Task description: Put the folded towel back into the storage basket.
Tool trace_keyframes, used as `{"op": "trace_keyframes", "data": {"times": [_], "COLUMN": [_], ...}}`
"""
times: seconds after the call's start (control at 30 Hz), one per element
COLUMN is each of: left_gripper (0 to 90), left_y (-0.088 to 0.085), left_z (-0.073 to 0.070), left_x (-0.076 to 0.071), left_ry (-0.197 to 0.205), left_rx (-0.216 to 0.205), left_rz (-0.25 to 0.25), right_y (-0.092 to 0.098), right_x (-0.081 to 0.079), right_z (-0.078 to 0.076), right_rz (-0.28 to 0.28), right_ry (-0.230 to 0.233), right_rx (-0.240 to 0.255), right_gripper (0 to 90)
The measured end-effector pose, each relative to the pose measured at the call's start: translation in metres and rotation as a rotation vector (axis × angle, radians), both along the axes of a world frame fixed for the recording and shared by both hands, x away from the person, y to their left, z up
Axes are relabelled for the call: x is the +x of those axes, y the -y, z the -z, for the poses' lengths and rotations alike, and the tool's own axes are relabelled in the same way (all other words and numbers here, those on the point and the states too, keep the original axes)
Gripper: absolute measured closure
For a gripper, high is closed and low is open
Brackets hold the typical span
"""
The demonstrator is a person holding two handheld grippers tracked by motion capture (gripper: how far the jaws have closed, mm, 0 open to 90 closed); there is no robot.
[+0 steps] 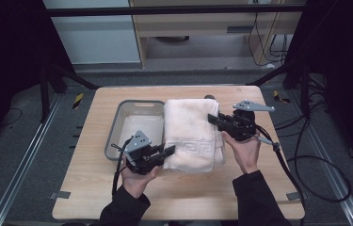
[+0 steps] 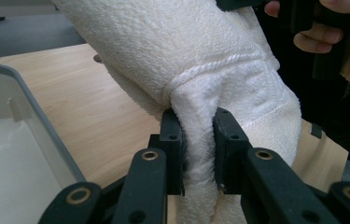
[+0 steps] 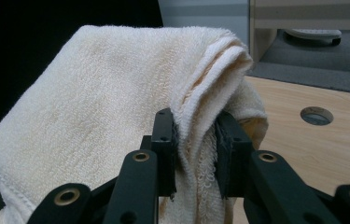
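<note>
**Both grippers clamped on the folded towel, bin waiting alongside**

The left gripper (image 2: pixel 192 149) had its jaws pinched hard on a fold of the towel (image 2: pixel 200 56), right at the corner under the corded border, with terry bulging out between the black pads. In the high view that left gripper (image 1: pixel 168 151) sat at the towel's near-left corner, the hand (image 1: pixel 134 181) tucked under it. And the right gripper (image 3: pixel 196 151) was gripping too: its jaws were closed on the stacked edges of the towel (image 3: pixel 93 102), several layers squeezed together at once. From above, the right gripper (image 1: pixel 213 118) bit the far-right side, diagonally opposite its partner.

That placement looked deliberate: holding opposite corners should keep the folded bundle from falling open, and pinching all layers should stop any single ply slipping out.

The towel (image 1: pixel 190 132) itself lay folded in the middle of the wooden table (image 1: pixel 94 188), its left edge overlapping or touching the rim of the grey bin (image 1: pixel 117 117); which of the two, the view did not settle. The bin stood open just to the left, so my read was a lift and carry over into it.
</note>
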State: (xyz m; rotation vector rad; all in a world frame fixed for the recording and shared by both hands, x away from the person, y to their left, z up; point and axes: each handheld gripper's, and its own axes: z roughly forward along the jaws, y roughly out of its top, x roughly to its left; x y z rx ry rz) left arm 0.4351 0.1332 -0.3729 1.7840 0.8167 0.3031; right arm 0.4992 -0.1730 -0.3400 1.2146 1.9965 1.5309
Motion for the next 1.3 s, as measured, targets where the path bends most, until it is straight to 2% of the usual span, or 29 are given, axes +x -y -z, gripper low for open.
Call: {"op": "trace_keyframes", "data": {"times": [0.4,0.57,0.8,1.3], "left_gripper": [75.3,75.3,75.4,75.4], "left_y": [-0.02,-0.031,-0.043,-0.061], "left_z": [-0.014,-0.016,-0.022,-0.03], "left_x": [0.0,0.001,0.004,0.005], "left_ry": [0.016,0.02,0.031,0.054], "left_rx": [-0.03,-0.032,-0.059,-0.087], "left_rz": [-0.028,-0.05,-0.064,-0.09], "right_y": [-0.019,-0.031,-0.044,-0.064], "right_x": [0.004,0.007,0.011,0.016], "right_z": [-0.02,-0.023,-0.033,-0.049], "right_rz": [-0.01,-0.02,-0.025,-0.037], "right_ry": [0.02,0.028,0.038,0.063], "right_rx": [-0.002,-0.001,-0.004,-0.016], "right_gripper": [72.4,72.4,72.4,72.4]}}
